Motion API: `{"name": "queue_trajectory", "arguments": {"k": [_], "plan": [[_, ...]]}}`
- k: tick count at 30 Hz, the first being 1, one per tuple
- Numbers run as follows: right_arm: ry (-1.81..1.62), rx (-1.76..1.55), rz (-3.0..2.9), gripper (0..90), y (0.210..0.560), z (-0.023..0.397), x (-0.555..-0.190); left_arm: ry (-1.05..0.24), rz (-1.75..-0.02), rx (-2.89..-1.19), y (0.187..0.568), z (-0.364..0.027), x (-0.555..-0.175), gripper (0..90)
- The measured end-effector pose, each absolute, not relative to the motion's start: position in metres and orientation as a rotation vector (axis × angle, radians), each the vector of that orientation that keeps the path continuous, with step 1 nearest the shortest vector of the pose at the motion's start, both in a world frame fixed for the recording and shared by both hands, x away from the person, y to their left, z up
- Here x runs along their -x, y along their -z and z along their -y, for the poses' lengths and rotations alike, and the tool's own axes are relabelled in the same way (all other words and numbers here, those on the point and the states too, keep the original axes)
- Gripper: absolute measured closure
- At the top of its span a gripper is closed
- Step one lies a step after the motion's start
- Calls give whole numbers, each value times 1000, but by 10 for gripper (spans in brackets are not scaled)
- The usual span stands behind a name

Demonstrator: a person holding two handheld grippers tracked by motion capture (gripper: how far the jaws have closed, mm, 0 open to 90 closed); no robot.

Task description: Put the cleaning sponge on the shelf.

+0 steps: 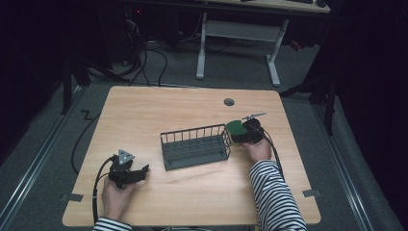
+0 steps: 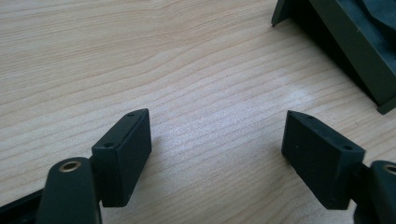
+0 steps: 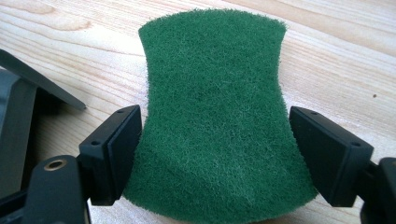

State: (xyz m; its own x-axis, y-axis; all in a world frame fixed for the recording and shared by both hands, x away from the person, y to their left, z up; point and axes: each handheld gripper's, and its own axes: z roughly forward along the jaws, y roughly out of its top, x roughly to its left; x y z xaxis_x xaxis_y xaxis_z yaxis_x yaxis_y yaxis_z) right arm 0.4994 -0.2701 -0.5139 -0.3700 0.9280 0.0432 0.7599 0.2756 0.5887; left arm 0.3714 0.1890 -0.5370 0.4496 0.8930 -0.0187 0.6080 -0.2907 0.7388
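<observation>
Green scouring pad [image 3: 215, 116] flat on the worktop [image 1: 192, 197], just right of the wire rack [image 1: 195, 146].

The right hand-held gripper [image 3: 215, 158] straddles the pad with its jaws wide; the left pad seems to brush the edge, the right stands just clear, so it grips nothing yet. The thin, soft pad could buckle or slide if the jaws close too high. The left hand-held gripper [image 2: 217, 154] hangs open and empty over bare wood, near the rack's corner.
</observation>
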Motion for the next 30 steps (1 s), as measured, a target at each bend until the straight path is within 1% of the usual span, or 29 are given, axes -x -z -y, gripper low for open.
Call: {"name": "queue_trajectory", "arguments": {"k": [11, 23, 30], "plan": [[-744, -1515, -2272, 171, 517, 268, -502, -530, -1252, -2014, 537, -189, -372, 245], [-721, -1494, -2272, 190, 518, 266, -501, -530, -1251, -2016, 537, -189, -371, 243], [-706, -1502, -2265, 215, 517, 265, -501, -530, -1251, -2017, 537, -189, -371, 243]]}}
